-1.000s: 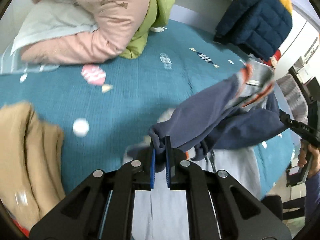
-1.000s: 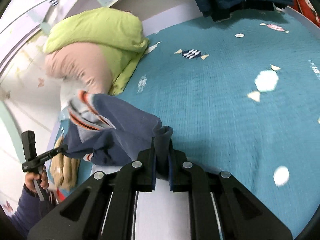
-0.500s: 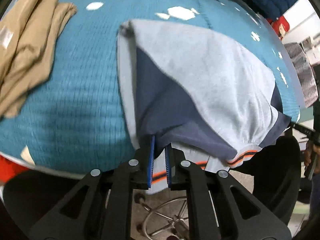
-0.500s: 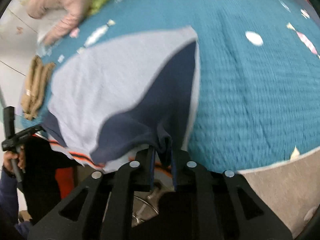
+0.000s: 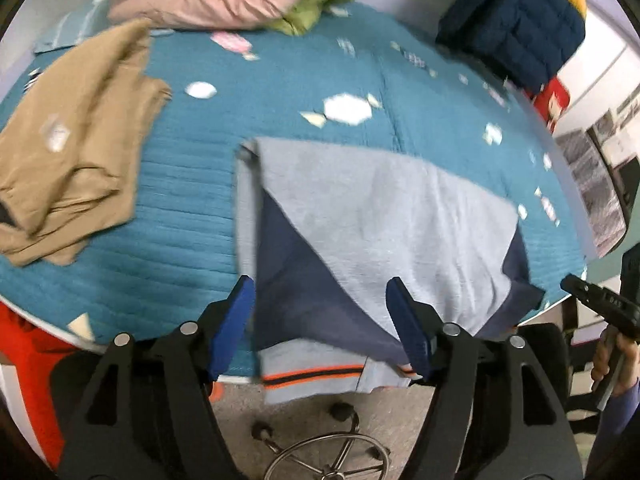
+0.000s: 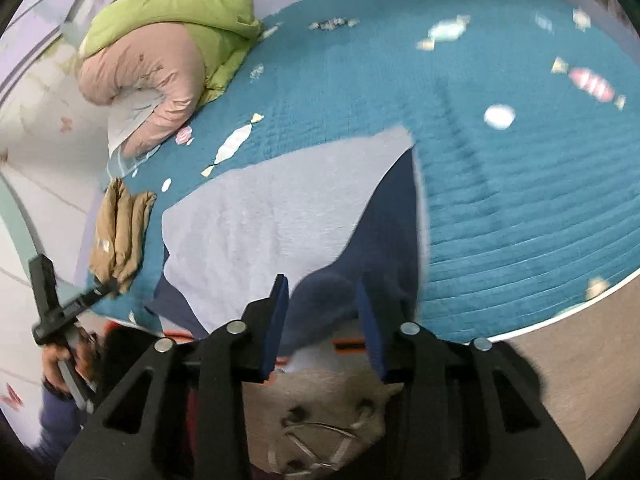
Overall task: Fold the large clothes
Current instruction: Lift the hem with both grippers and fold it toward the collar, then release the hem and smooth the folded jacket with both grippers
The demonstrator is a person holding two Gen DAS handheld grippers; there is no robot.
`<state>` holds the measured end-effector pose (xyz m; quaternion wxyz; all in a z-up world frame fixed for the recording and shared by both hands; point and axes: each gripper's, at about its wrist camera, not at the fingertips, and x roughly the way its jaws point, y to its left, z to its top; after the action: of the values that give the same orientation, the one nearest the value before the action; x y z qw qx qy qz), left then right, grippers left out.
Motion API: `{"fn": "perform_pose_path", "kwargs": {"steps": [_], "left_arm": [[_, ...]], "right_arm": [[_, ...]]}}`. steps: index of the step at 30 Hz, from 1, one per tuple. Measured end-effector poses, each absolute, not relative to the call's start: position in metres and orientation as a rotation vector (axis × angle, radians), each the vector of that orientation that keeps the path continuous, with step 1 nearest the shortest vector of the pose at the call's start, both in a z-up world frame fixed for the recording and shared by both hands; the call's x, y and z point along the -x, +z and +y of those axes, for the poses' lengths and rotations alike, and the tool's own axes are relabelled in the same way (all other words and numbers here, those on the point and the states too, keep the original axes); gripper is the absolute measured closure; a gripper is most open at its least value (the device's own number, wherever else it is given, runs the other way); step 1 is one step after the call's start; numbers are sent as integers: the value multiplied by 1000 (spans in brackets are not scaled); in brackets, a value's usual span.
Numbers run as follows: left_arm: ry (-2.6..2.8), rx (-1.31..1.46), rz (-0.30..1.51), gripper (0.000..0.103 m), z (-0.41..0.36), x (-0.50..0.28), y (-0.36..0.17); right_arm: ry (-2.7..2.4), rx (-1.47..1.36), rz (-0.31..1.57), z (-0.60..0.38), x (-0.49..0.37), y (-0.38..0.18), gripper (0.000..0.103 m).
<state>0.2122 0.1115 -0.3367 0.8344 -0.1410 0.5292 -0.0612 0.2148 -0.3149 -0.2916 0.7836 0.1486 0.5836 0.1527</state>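
A grey and navy sweatshirt (image 5: 372,232) with an orange-striped hem lies spread on the teal bedspread (image 5: 192,184), its hem hanging over the bed's near edge. It also shows in the right wrist view (image 6: 280,216). My left gripper (image 5: 322,300) is open above its near left part, holding nothing. My right gripper (image 6: 322,300) is open above its near right part, holding nothing. The other gripper shows at the right edge of the left wrist view and at the left edge of the right wrist view.
A folded tan garment (image 5: 68,140) lies left of the sweatshirt. A pink and green duvet (image 6: 160,52) is piled at the far side. A navy and yellow puffer jacket (image 5: 516,12) sits far right. A chair base (image 5: 324,452) stands on the floor below the bed edge.
Both grippers held the sweatshirt's hem, laid it on the bed, then opened and let go. Both views have tilted back up over the bed.
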Motion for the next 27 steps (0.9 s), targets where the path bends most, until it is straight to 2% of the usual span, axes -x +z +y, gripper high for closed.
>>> {"fn": "perform_pose_path", "kwargs": {"steps": [6,12,21,27], "left_arm": [[-95,208,1267,34,73,-236,-402],[-97,26,1261,27,52,-228,-421],[-40,114,1204,26,77,-221,-398],[19,197,1265,23,103,-219,-415]], "right_arm": [[128,-436,1494,-325,-221,-387,103],[144,-326,1477,-317,-216,-390,103],[156,-322,1469,-318,-213,-393,103],[142,-272,1464,-303,-214,-390,103]]}}
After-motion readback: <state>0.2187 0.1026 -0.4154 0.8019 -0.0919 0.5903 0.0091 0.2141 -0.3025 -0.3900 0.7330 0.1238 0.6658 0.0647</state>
